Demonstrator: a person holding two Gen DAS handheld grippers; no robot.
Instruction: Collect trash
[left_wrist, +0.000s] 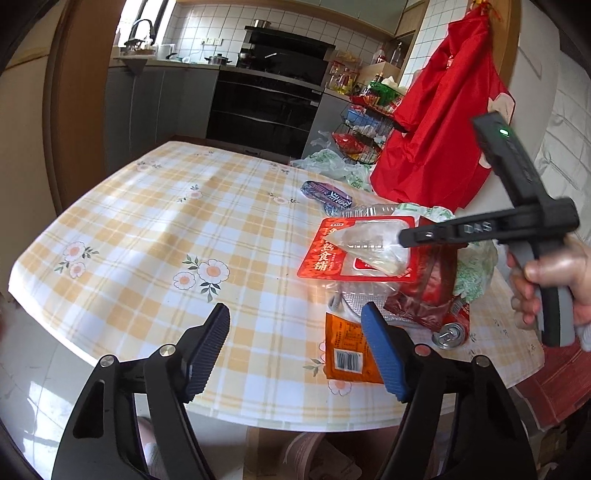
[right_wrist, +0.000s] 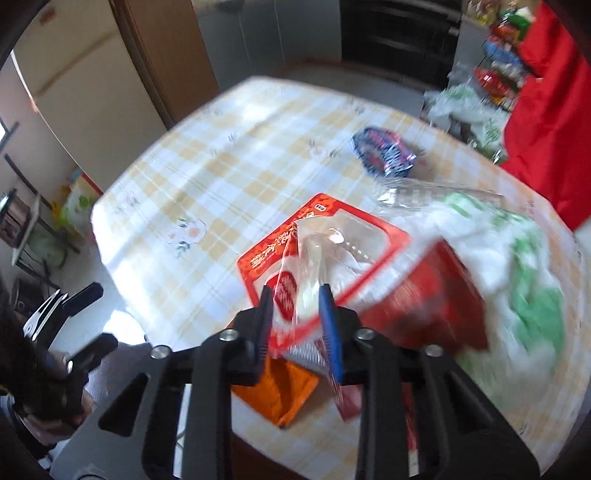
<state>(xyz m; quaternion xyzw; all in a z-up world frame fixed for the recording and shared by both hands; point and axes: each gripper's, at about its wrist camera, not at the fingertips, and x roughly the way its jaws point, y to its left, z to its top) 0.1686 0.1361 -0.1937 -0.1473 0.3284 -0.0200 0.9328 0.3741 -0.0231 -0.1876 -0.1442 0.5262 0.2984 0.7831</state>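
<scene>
Above table (left_wrist: 147, 229), right tool (right_wrist: 297, 299) pinches wrapper (right_wrist: 314, 254).

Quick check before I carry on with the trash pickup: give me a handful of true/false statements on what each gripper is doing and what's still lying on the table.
1. The right gripper is shut on the red-bordered clear food bag. True.
2. The left gripper is holding the orange packet. False: its fingers are spread apart with nothing between them; the packet lies flat on the table.
3. A drink can lies on its side near the table's edge. True.
4. The blue-purple wrapper has already been removed from the table. False: it still lies on the tablecloth, beyond the pile.
5. The tablecloth is plain white. False: it is yellow-and-white checked with flowers.
</scene>
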